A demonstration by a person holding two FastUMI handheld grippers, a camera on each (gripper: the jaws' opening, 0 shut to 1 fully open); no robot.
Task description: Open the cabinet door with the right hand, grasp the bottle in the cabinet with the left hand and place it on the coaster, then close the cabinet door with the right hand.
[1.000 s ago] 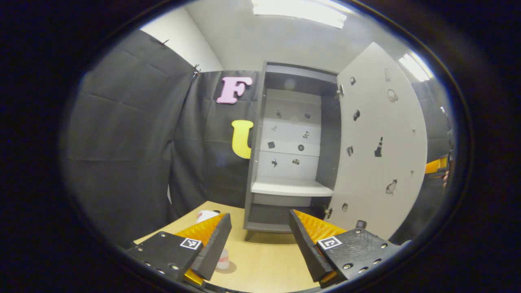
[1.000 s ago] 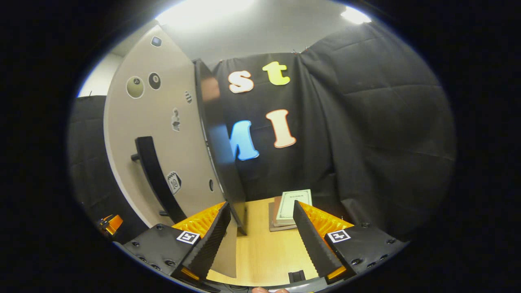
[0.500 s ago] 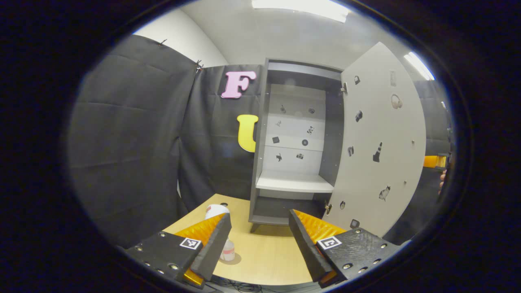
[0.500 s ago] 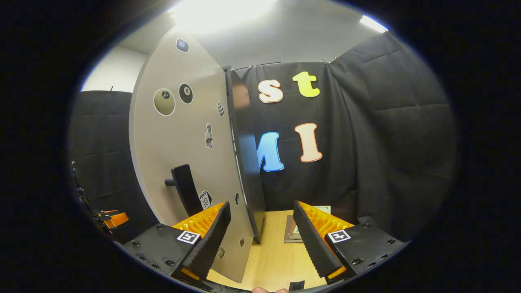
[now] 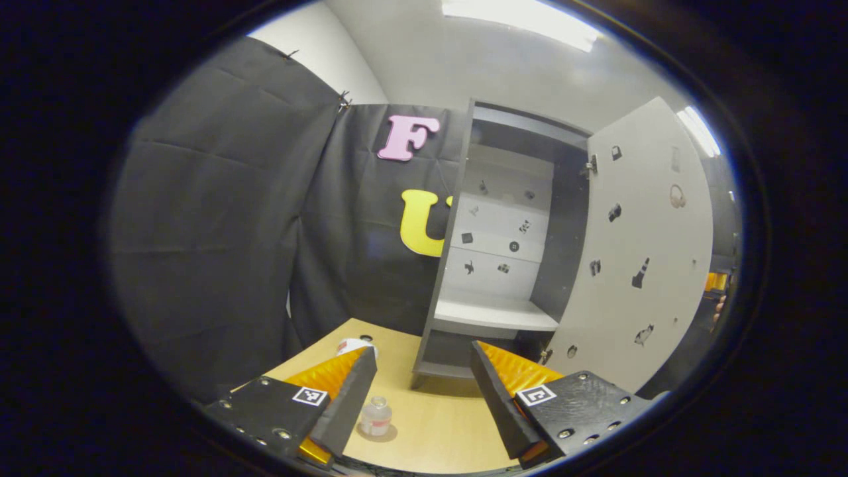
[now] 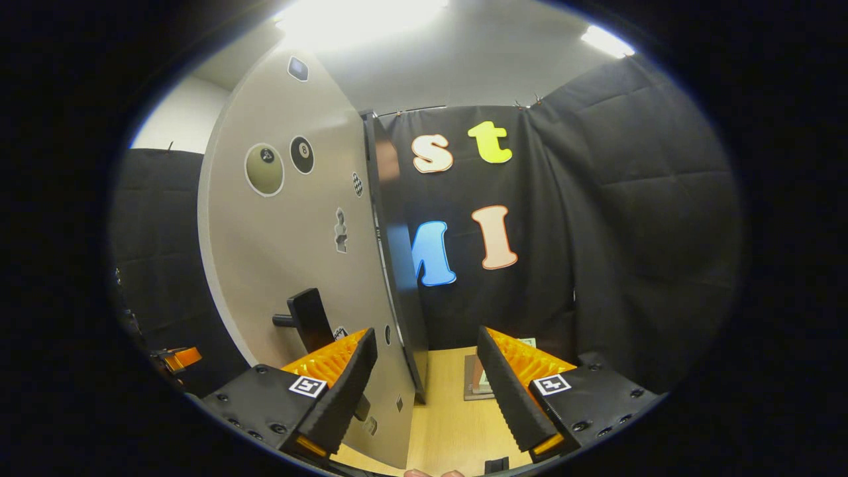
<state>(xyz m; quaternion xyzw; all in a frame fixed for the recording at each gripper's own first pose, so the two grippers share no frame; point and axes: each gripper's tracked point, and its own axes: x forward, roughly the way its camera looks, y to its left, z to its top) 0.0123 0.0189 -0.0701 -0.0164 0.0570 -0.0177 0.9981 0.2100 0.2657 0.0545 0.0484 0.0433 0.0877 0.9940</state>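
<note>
In the left gripper view a small clear bottle [image 5: 375,417] with a white cap stands upright on the wooden table [image 5: 437,424], on a darker round patch. It is just right of my left finger [image 5: 344,397]. My left gripper [image 5: 422,350] is open with nothing in it and points at the grey cabinet [image 5: 457,265], whose door [image 5: 636,252] is swung wide open to the right. In the right gripper view my right gripper [image 6: 426,333] is open. The door's free edge [image 6: 397,278] stands between its fingers. The door's black handle [image 6: 308,319] is just above the left finger.
A white round object [image 5: 354,345] lies on the table left of the cabinet. Flat books [image 6: 478,384] lie on the table behind my right gripper's right finger. Past the door's edge in the left gripper view are a hand [image 5: 719,308] and part of the other gripper [image 5: 714,281].
The left gripper view has swung left, so the cabinet sits farther right and the bottle shows fully beside the finger. My right gripper has moved onto the door's outer face, closer to the handle.
</note>
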